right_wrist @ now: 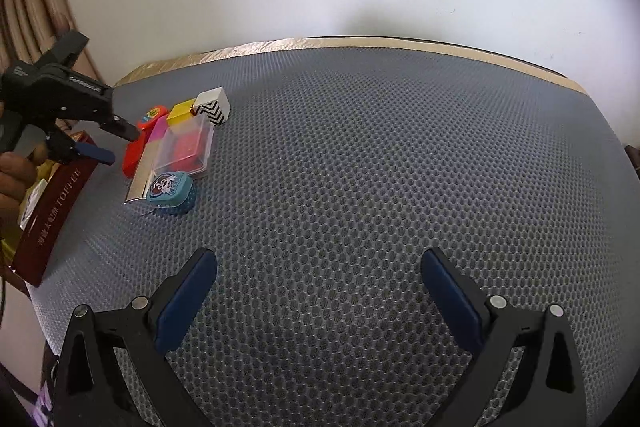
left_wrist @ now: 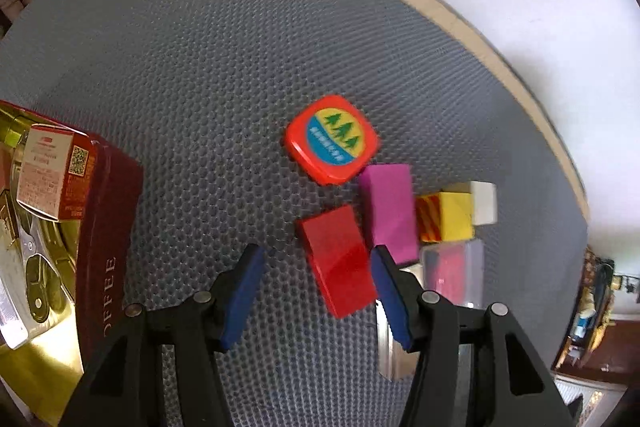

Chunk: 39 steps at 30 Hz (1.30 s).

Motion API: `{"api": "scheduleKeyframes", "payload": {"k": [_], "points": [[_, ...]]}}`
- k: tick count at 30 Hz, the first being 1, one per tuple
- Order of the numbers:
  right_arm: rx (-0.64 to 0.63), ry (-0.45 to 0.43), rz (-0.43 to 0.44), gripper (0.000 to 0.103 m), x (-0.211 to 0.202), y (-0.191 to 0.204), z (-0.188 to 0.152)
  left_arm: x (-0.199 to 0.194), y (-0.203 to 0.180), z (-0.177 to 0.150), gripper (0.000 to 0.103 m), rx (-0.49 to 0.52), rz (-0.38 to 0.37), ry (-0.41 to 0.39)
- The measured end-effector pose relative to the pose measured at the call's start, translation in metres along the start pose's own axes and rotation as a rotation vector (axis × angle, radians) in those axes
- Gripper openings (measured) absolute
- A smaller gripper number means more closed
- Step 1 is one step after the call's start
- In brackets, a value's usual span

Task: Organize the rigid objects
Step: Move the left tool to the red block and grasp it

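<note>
A cluster of small things lies on the grey mesh mat (left_wrist: 180,67): a red block (left_wrist: 340,261), a magenta block (left_wrist: 390,211), a red rounded case with a tree label (left_wrist: 332,143), a yellow block (left_wrist: 454,217), a white zigzag box (right_wrist: 212,107) and a clear box (right_wrist: 186,147) with something red inside. My left gripper (left_wrist: 319,250) points down just over the red block, open, its right pad at the block's edge and nothing gripped. In the right wrist view the left gripper (right_wrist: 120,145) hangs beside that cluster. My right gripper (right_wrist: 320,267) stands open over bare mat.
A dark red tin (left_wrist: 108,227) with a gold inside sits left of the cluster and holds a small carton (left_wrist: 52,175) and metal pieces. A silver bar (right_wrist: 140,175) and a blue round tape measure (right_wrist: 172,191) lie at the cluster's near side. A white wall stands behind the mat's edge.
</note>
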State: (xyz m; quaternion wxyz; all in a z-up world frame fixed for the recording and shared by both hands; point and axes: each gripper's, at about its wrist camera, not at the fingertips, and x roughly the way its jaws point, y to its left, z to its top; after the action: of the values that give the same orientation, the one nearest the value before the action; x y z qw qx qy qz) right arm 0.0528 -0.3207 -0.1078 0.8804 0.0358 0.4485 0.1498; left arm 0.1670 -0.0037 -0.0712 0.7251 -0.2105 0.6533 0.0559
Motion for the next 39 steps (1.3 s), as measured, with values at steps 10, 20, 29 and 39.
{"api": "scheduleKeyframes", "payload": {"k": [10, 20, 29, 39], "points": [[-0.001, -0.004, 0.014, 0.101, -0.008, -0.003, -0.003, 0.007, -0.005, 0.018, 0.058, -0.046, 0.012, -0.026], [0.004, 0.017, 0.022, 0.102, 0.003, -0.001, 0.003, -0.001, -0.008, -0.014, 0.055, 0.002, 0.051, -0.063], [0.015, 0.029, 0.022, 0.102, 0.007, -0.003, 0.004, -0.01, 0.012, -0.047, 0.031, 0.067, 0.071, -0.076], [-0.081, -0.006, 0.1, 0.101, -0.007, 0.022, 0.004, -0.023, 0.025, -0.094, 0.031, 0.117, -0.019, -0.067]]}}
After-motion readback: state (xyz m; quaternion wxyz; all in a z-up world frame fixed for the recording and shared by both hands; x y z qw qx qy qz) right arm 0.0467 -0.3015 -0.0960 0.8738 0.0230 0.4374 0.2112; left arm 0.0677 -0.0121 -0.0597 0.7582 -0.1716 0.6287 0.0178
